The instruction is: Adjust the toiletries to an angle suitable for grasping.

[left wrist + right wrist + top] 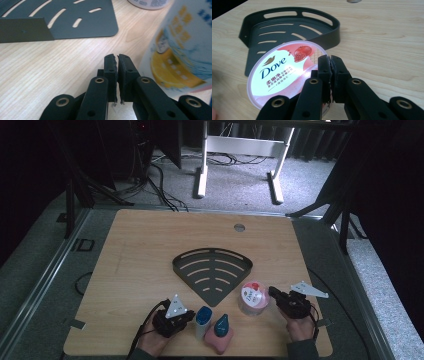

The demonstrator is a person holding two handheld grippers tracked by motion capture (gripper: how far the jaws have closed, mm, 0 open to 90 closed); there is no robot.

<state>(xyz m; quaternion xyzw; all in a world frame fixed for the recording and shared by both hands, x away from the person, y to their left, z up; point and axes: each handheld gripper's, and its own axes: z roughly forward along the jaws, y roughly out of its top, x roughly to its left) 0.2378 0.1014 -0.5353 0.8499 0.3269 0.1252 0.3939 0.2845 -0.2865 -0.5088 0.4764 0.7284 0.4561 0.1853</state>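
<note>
The tub point(287, 72) is sitting on the table point(140, 250), just in front of the dark rack point(212, 270). Its pink lid is showing the word "Dove" in blue, a red fruit picture and small writing too tiny to read. The right gripper point(330, 61) is hanging just over the tub's edge, jaws pressed together on nothing. The left gripper point(117, 60) is sitting beside a bottle point(180, 50) with a yellow and blue label, jaws pressed together too.
</note>
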